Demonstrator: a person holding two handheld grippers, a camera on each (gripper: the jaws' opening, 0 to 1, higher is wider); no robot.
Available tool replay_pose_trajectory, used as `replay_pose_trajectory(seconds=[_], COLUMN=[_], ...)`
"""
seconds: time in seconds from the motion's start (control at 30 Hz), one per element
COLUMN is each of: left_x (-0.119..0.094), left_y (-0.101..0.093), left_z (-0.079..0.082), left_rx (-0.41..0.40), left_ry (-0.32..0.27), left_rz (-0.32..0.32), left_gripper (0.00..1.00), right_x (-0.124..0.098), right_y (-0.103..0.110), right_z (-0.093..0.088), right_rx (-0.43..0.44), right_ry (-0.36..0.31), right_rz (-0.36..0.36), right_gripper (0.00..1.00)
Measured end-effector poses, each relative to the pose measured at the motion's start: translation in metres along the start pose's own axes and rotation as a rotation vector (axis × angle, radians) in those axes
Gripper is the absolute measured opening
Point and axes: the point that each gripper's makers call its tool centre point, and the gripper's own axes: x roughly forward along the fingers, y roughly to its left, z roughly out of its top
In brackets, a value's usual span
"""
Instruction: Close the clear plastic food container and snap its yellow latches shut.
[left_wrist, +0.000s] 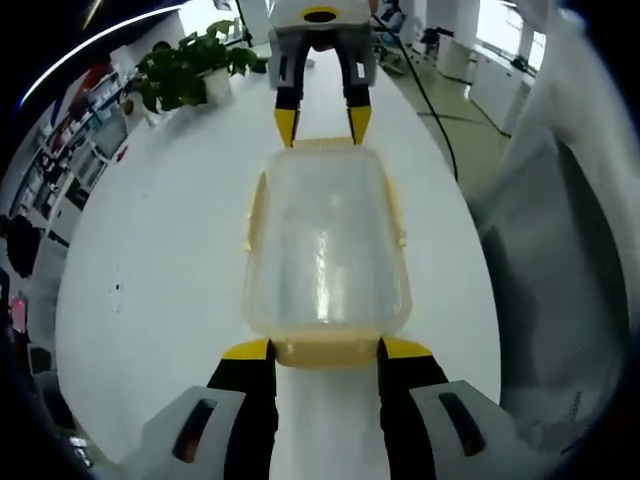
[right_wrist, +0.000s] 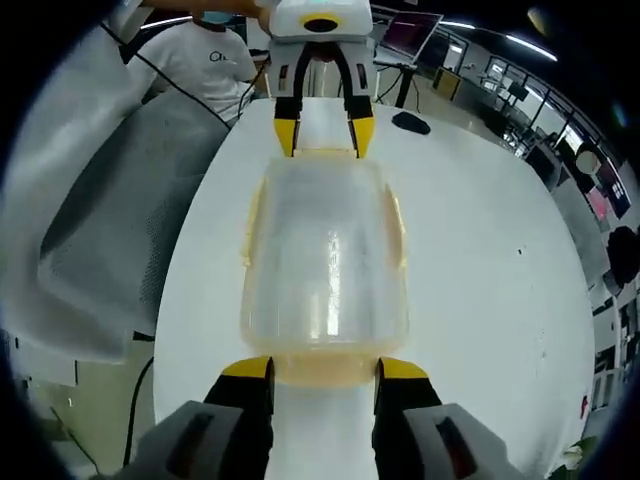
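A clear plastic food container (left_wrist: 325, 245) with its lid on lies lengthwise on the white table (left_wrist: 160, 270). Yellow latches run along its long sides (left_wrist: 255, 215) and its two ends. My left gripper (left_wrist: 326, 350) stands open at the near end, its yellow-tipped jaws on either side of the end latch (left_wrist: 325, 352). My right gripper (left_wrist: 322, 125) faces it at the far end, also open. In the right gripper view the same container (right_wrist: 325, 260) lies between my right gripper (right_wrist: 325, 368) and the left gripper (right_wrist: 323, 135). I cannot tell whether the latches are snapped down.
A potted plant (left_wrist: 185, 70) stands at the table's far left in the left gripper view. A grey mesh chair back (right_wrist: 110, 220) stands close to the table edge. A person in a white shirt (right_wrist: 205, 60) sits beyond, and a small black object (right_wrist: 410, 122) lies on the table.
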Motion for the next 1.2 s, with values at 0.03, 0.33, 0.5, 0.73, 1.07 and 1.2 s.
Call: replay_pose_trajectory(seconds=[0.03,0.33,0.5,0.73,1.07,1.2], left_x=[0.001,0.007,0.011,0.015,0.02,0.021], left_y=[-0.001,0.0,-0.002,-0.003,-0.001,0.001], left_z=[0.001,0.002,-0.002,-0.006,-0.006,-0.006], left_rx=[-0.003,-0.003,-0.01,-0.015,-0.007,0.004], left_ry=[-0.004,-0.011,-0.01,-0.002,0.005,0.007], left_rz=[-0.005,-0.015,-0.02,-0.025,-0.028,-0.023], left_gripper=[0.37,0.37,0.37,0.37,0.38,0.38], right_x=[0.0,0.005,0.009,0.01,0.01,0.01], right_y=[0.0,0.001,0.002,0.001,0.002,0.001], right_z=[-0.002,-0.009,-0.009,-0.008,-0.011,-0.012], right_rx=[-0.003,0.003,0.002,-0.003,0.016,0.024], right_ry=[0.005,0.021,0.026,0.031,0.028,0.028], right_rz=[0.002,0.004,0.012,0.018,0.023,0.021], right_gripper=[0.37,0.37,0.37,0.37,0.37,0.37])
